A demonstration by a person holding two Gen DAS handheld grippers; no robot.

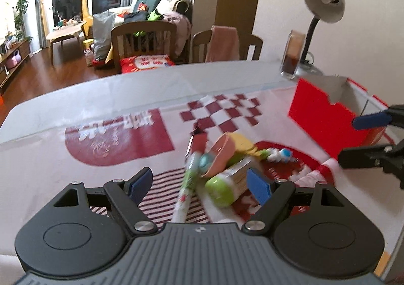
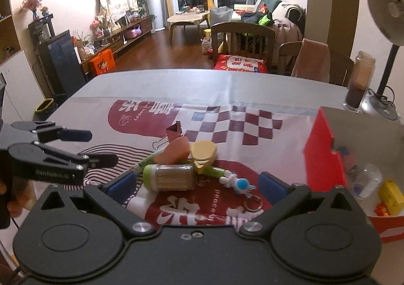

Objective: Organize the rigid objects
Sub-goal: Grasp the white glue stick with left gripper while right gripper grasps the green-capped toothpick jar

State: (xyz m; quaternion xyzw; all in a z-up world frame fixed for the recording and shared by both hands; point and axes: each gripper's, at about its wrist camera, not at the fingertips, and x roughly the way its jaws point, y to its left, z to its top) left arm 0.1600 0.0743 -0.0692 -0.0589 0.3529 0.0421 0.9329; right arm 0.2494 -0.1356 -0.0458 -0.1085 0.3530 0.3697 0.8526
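Rigid objects [image 2: 181, 171] lay heaped mid-worktop [image 2: 176, 83], still unsorted; a few pieces were already inside the red box [image 2: 324, 159] at the right edge; left gripper [image 1: 199, 184] and right gripper [image 2: 197, 185] fingers stood wide, holding nothing.

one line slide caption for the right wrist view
Open right tongs above a pile with a toothpick jar and keychain, red box at right.

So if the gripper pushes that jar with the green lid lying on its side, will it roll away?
Probably a little. The jar with the green lid looks round and lies on its side, so it may roll. But the yellow piece and pink piece lie against it and might stop it. It looks stiff, not floppy.
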